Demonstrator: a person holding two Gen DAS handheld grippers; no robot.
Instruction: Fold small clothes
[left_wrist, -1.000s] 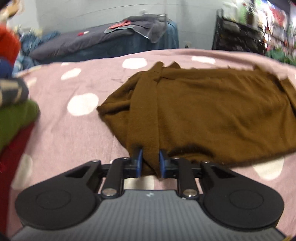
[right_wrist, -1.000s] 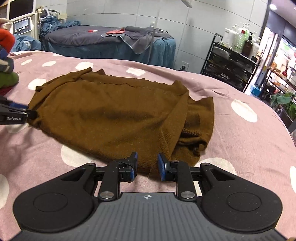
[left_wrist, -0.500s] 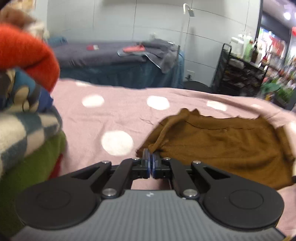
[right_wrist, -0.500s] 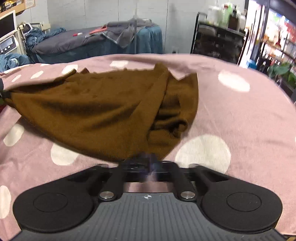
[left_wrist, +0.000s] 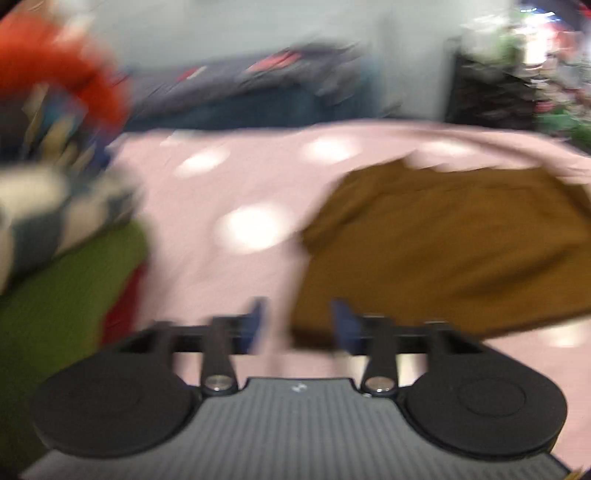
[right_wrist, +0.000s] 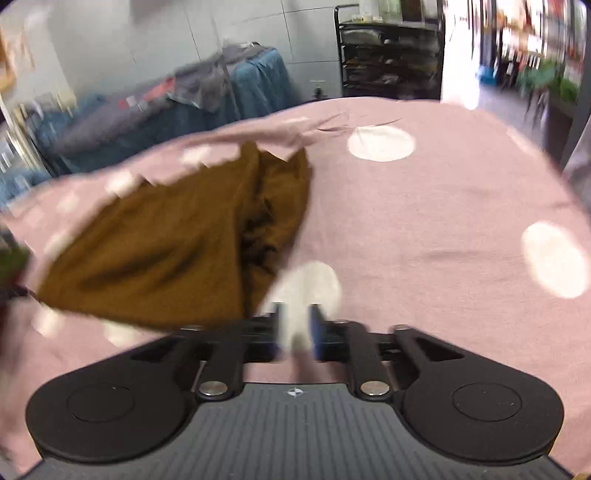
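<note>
A brown knit garment (left_wrist: 443, 243) lies folded on the pink dotted bedspread (left_wrist: 229, 280). In the blurred left wrist view my left gripper (left_wrist: 297, 325) is open, with the garment's near left corner just in front of its right finger. In the right wrist view the garment (right_wrist: 177, 251) lies to the left, its bunched sleeve side facing me. My right gripper (right_wrist: 297, 326) is open and empty, over the bedspread (right_wrist: 424, 229) just right of the garment's near corner.
A stack of folded clothes (left_wrist: 62, 206), orange, checked, green and red, stands at the left. Beyond the bed are a blue-covered table with grey cloth (right_wrist: 207, 96) and a black shelf rack (right_wrist: 388, 55).
Both grippers were shut on the garment's near edge half a second ago. Both have opened and let it go. The garment now lies flat; both views have swung.
</note>
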